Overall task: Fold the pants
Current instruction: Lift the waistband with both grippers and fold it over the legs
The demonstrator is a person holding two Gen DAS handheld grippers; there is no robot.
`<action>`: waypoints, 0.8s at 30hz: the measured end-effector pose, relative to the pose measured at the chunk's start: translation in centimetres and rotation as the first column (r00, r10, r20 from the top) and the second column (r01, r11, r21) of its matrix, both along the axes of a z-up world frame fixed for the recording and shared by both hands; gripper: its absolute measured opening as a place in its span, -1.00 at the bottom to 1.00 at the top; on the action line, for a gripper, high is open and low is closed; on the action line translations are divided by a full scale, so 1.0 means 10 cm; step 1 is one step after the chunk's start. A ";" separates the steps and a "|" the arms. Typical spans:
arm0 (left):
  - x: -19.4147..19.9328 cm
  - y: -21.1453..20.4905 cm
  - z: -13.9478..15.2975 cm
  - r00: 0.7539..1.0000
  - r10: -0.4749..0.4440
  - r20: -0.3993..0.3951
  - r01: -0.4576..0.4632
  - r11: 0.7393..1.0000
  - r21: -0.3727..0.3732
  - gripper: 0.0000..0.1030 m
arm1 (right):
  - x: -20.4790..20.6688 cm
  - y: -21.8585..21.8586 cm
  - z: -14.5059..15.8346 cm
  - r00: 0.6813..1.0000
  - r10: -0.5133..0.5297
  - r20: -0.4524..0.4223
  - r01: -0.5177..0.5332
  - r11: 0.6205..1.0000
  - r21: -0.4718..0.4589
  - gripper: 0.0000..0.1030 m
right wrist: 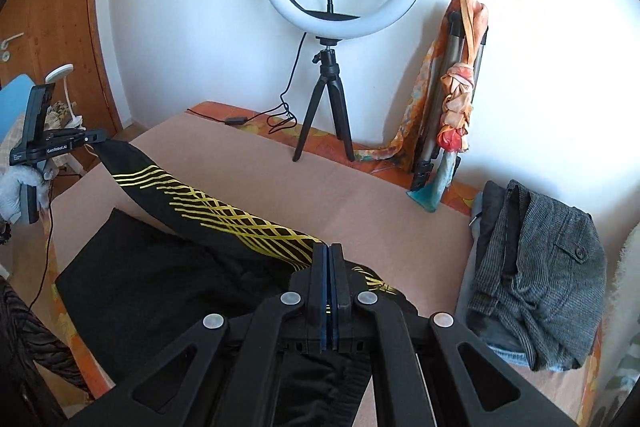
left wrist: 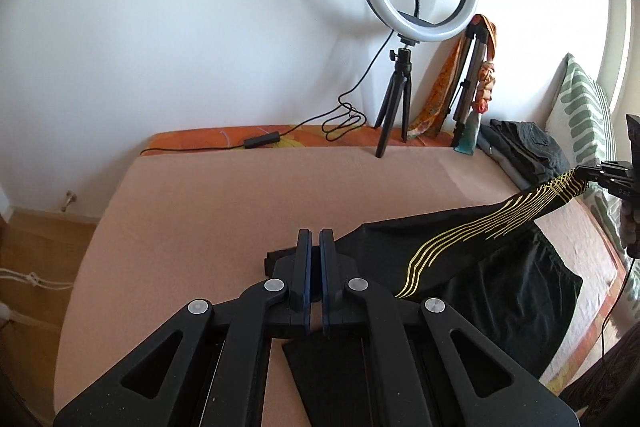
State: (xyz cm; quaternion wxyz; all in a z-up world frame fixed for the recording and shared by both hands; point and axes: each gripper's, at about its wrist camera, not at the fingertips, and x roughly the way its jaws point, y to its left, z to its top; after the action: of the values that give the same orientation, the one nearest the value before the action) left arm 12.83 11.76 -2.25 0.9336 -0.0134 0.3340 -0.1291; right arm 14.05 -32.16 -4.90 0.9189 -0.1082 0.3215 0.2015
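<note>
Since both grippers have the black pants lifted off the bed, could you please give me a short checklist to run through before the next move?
1. Left gripper shut on the pants: ok.
2. Right gripper shut on the pants: ok.
3. Fabric between the grippers taut, yellow stripes untwisted: cannot tell.
4. Bare sheet ahead for laying down: ok.
5. Ring light tripod clear of the fabric: ok.
6. Grey clothes pile apart from the pants: ok.
</note>
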 end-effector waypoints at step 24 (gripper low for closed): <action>-1.37 -0.21 -0.75 0.993 -0.032 -0.115 0.038 0.998 0.048 -0.96 | -1.11 -0.17 -0.79 0.999 0.017 -0.030 -0.019 0.998 -0.052 -1.00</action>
State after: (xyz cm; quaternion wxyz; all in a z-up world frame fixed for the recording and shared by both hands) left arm -0.85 9.65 -9.73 0.9106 0.0086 0.3901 -0.1362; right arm 2.96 -33.85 -12.79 0.9090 -0.1319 0.3394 0.2030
